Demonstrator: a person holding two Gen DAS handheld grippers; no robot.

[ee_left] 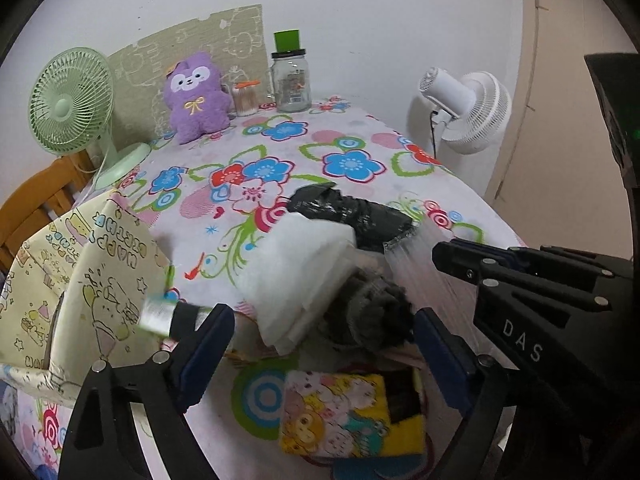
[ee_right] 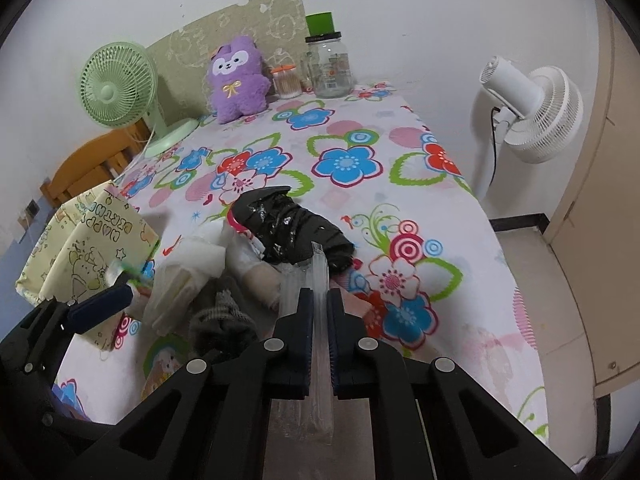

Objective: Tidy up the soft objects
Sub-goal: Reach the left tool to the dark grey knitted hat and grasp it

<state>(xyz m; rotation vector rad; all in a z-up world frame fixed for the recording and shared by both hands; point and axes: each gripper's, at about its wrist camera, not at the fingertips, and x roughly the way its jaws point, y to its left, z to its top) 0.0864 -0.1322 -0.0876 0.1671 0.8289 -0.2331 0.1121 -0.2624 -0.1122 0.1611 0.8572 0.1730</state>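
table (ee_right: 420, 208): covered with a flowered cloth; a heap of soft things lies loose on it, so by my judgement the sorting is at an early stage.
bag (ee_left: 80, 280): a printed cloth bag stands open just left of the heap; whether anything is in it cannot be told.
heap (ee_left: 320, 280): white padding, a black wrap behind it and a grey woolly piece in front lie touching one another.
cloth square (ee_left: 348, 416): yellow cartoon print, flat on the table in front of the heap, not yet taken.
clear sleeve (ee_right: 320, 280): at the heap's right edge, pinched between the fingers of the right gripper (ee_right: 320, 308).
left gripper (ee_left: 324, 336): fingers spread, empty, over the heap's near side.
left to do: seemingly the whole heap.
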